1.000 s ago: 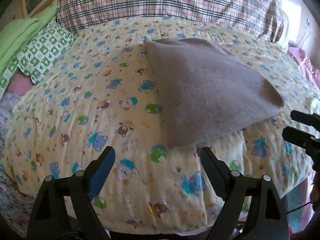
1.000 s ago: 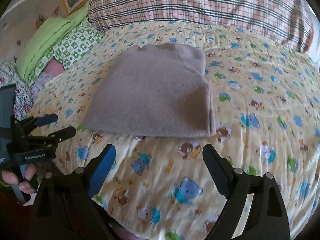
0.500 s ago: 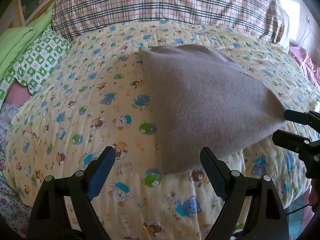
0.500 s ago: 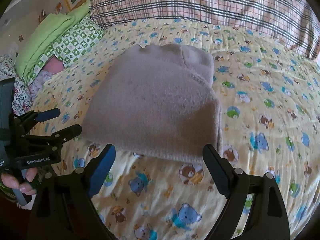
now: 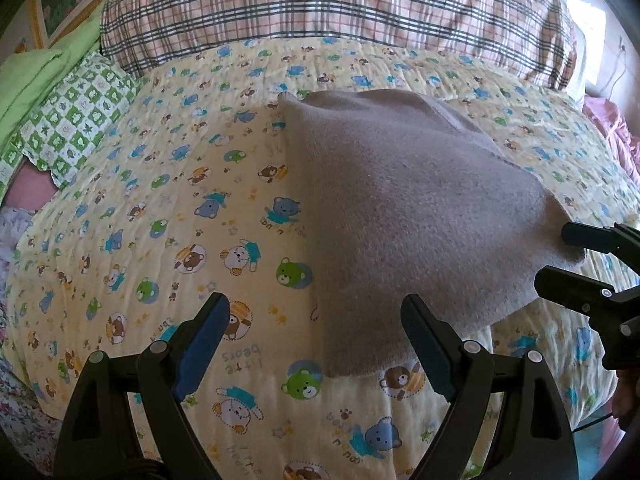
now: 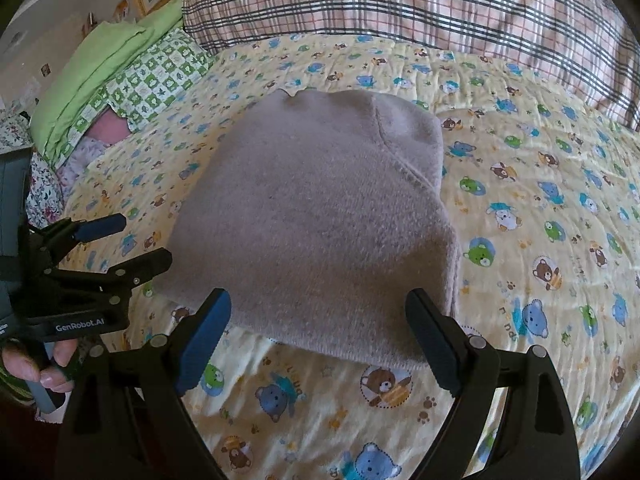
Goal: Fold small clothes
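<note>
A grey-brown knit garment (image 5: 404, 208) lies folded flat on the yellow bear-print quilt (image 5: 168, 216); it also shows in the right wrist view (image 6: 312, 232). My left gripper (image 5: 316, 336) is open and empty, its fingers straddling the garment's near left corner. My right gripper (image 6: 320, 336) is open and empty, just over the garment's near edge. The right gripper shows at the right of the left wrist view (image 5: 576, 256), open beside the garment's right corner. The left gripper shows at the left of the right wrist view (image 6: 116, 240), open.
A pink plaid pillow (image 5: 320, 12) lies along the back of the bed. A green checked pillow (image 5: 76, 116) and a plain green one (image 6: 100, 68) lie at the left. Pink bedding (image 5: 612, 132) is at the far right. The quilt (image 6: 540, 220) drops off at the near edge.
Both grippers have moved forward and closer to the garment, which now fills more of each view. Both stay open. The garment has not moved.
</note>
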A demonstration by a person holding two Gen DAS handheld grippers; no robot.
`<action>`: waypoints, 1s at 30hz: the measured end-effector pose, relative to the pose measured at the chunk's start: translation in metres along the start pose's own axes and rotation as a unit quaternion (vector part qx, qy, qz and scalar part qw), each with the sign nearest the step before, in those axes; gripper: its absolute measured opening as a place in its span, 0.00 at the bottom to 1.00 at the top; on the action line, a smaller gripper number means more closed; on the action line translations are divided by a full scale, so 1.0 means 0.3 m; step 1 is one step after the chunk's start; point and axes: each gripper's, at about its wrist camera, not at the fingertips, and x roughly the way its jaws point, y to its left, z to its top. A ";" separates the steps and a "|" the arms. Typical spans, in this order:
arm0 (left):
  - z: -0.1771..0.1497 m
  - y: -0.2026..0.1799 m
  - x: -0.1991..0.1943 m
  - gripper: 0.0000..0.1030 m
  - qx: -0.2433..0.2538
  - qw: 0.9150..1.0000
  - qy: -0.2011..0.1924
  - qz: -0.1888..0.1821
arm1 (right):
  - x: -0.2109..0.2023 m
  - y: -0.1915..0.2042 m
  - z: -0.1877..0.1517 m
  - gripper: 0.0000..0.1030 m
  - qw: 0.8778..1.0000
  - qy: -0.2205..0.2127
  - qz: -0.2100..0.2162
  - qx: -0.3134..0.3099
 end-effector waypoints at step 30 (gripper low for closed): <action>0.008 -0.010 0.011 0.86 -0.008 1.000 0.004 -0.004 | 0.008 0.001 0.011 0.87 1.000 -0.001 0.004 0.002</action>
